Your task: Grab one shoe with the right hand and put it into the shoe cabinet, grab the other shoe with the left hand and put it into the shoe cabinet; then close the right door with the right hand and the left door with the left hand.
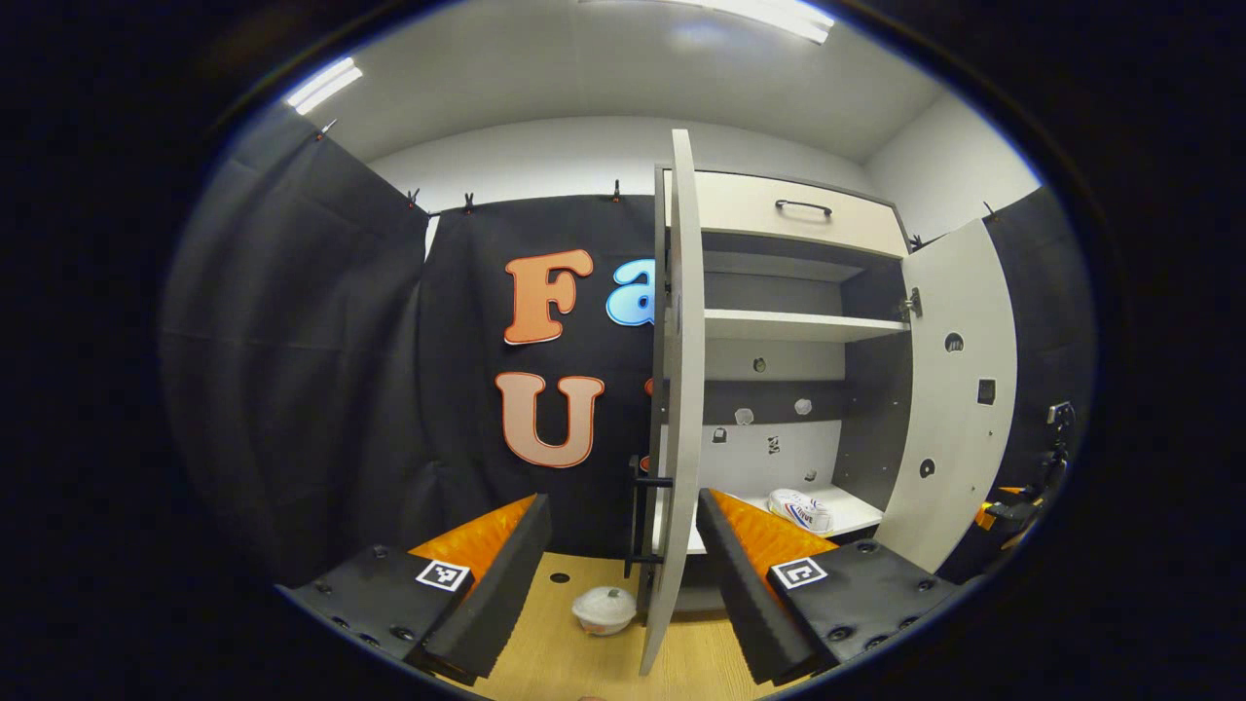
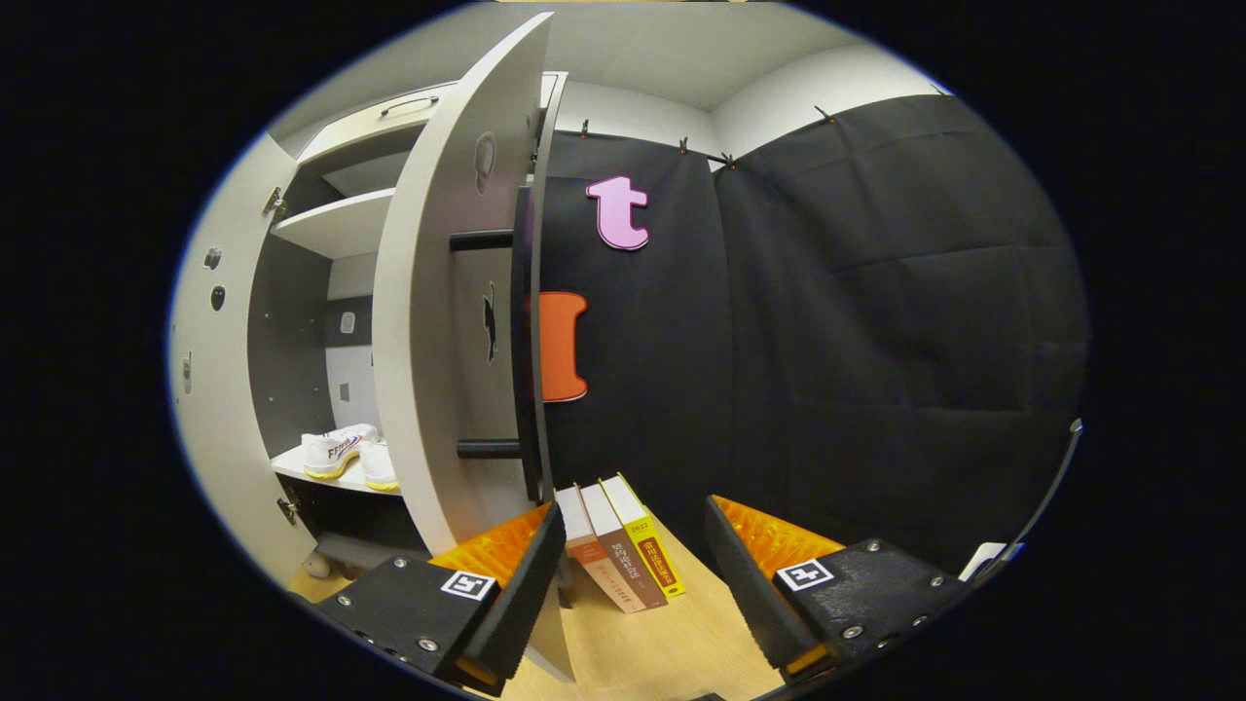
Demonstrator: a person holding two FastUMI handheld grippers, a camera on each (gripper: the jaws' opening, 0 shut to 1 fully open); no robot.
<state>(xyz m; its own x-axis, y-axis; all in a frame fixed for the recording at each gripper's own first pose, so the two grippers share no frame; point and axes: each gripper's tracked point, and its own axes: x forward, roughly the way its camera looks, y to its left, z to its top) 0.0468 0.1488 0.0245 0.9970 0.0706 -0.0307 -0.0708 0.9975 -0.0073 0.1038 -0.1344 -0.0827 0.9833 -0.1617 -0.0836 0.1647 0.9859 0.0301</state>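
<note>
While both shoes [image 2: 341,453] sit inside the shoe cabinet [image 1: 779,326], each gripper [image 1: 623,574] gapes empty; a lidded bowl [image 1: 604,609] and books [image 2: 623,550] stand near the doors

Shoes [image 2: 343,451] sit on a shelf [image 2: 321,474] inside the cabinet [image 1: 779,321].

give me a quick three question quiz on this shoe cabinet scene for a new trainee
1. True or false: both cabinet doors are already shut.
2. Where do the shoes sit? A) on the floor B) on the cabinet's bottom shelf C) in the left gripper
3. Fill in: standing on the floor by the right door is a row of ____.

Key:
1. False: the left door and the right door both stand open.
2. B
3. books; the right gripper is open and empty in front of them.
</note>
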